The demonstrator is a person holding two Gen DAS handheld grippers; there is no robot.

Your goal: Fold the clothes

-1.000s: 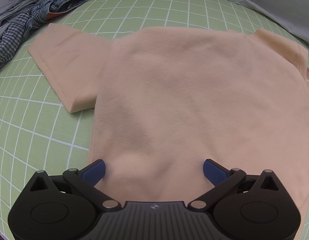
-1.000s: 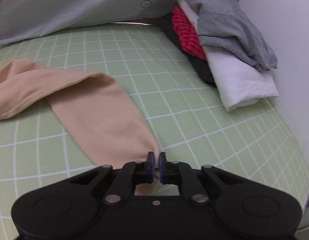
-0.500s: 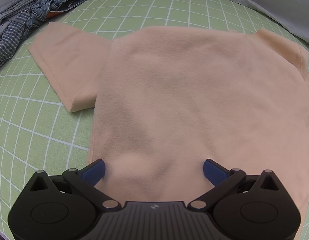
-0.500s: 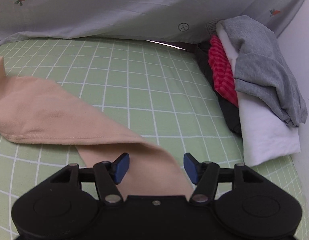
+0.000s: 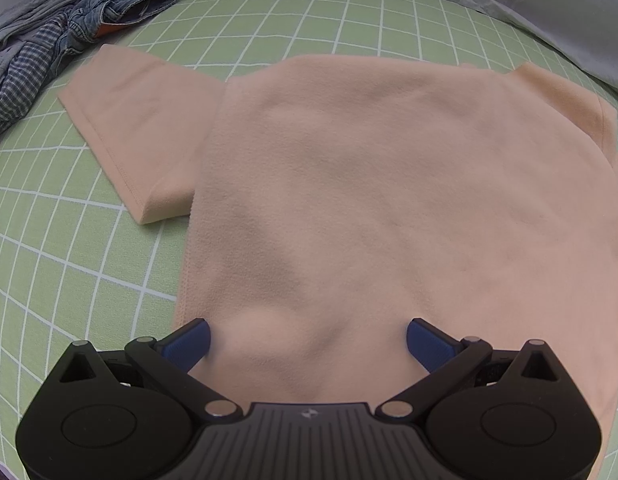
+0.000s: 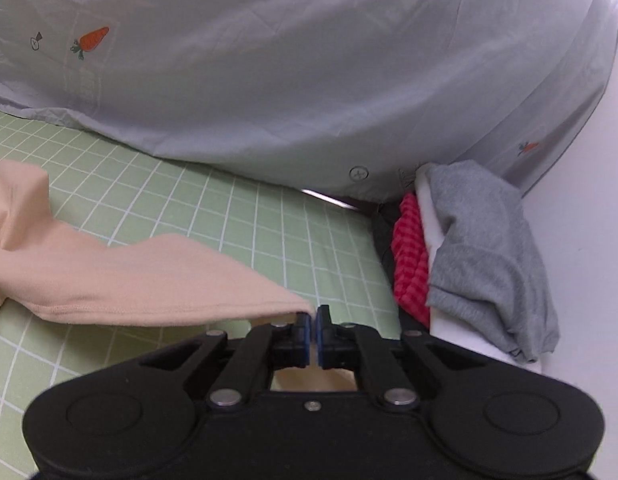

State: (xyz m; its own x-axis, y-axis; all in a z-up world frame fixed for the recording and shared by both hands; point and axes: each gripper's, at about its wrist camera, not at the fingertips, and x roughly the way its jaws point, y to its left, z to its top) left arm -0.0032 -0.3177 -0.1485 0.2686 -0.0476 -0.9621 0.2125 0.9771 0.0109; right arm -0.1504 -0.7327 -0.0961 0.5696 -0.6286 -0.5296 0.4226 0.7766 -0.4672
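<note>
Left wrist view: your left gripper (image 5: 308, 338) has its blue-padded fingers (image 5: 187, 342) spread wide, w/ a raised bump of the peach short-sleeved fleece shirt (image 5: 389, 200) between them, nothing pinched. The shirt lies flat on the green white-gridded mat (image 5: 41, 240), one sleeve out to the left. A crumpled heap of denim and checked clothes (image 5: 69, 40) sits far left, apart from the shirt.

Right wrist view: your right gripper (image 6: 313, 334) has its fingers pressed together on a corner of the peach shirt (image 6: 129, 280), lifting that edge off the mat (image 6: 249, 220). To the right, a stack of folded grey, white, red-striped and black garments (image 6: 469, 248) rests by the white wall (image 6: 589, 200). A grey carrot-print sheet (image 6: 309, 60) lies behind.
</note>
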